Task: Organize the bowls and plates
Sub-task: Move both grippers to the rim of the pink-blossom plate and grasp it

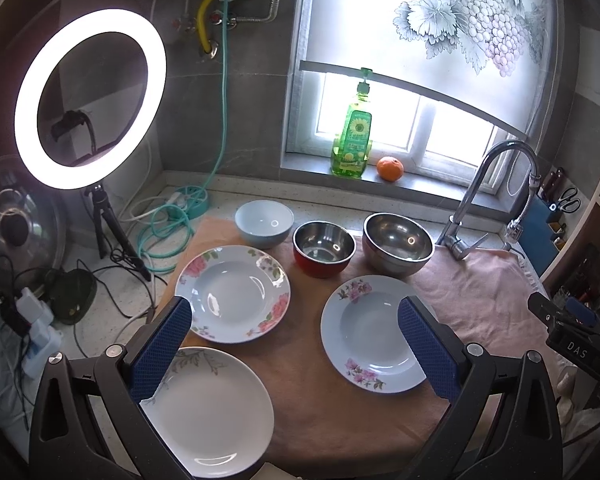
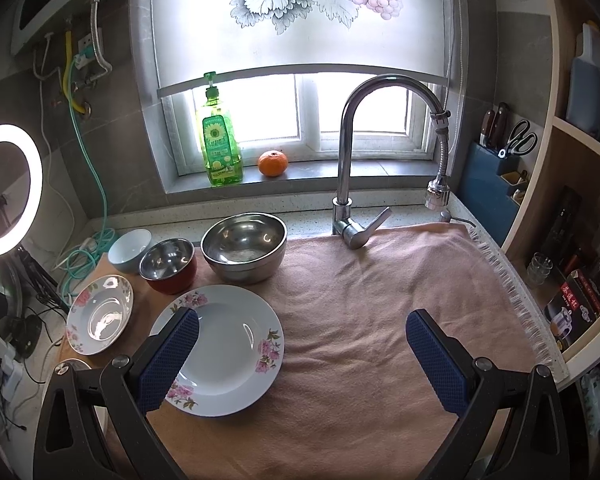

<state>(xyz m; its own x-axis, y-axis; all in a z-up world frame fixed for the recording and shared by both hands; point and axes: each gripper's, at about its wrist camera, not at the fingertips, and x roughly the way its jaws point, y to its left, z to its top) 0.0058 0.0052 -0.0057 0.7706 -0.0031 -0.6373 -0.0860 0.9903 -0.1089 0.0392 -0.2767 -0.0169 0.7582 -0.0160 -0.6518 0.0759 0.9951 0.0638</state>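
Lying spread out on a pink terry towel (image 2: 380, 300) that is covering the counter, the dishes are sitting apart and unstacked, probably laid out singly so each can be picked up and sorted by kind. Three bowls are lining the back: a pale blue ceramic bowl (image 1: 264, 223), a steel-lined bowl with a red outside (image 1: 323, 248) and a larger plain steel bowl (image 1: 397, 242), all upright. Three plates are resting nearer: a blue-white plate with pink roses on its rim (image 1: 233, 294), a blue-white plate with small pink blossoms (image 1: 370, 334) and a plain white plate with a faint sprig pattern (image 1: 210, 410). The left hand-held gripper (image 1: 294, 348) is hovering above them with its fingers spread wide and nothing between them; the white plate is lying under its left finger, the blossom plate under its right one. The right hand-held gripper (image 2: 302, 358) is likewise gaping and empty, with the blossom plate (image 2: 224, 348) beneath its left finger and bare towel under the rest. Nothing is being touched yet, so the sorting appears to be only starting.
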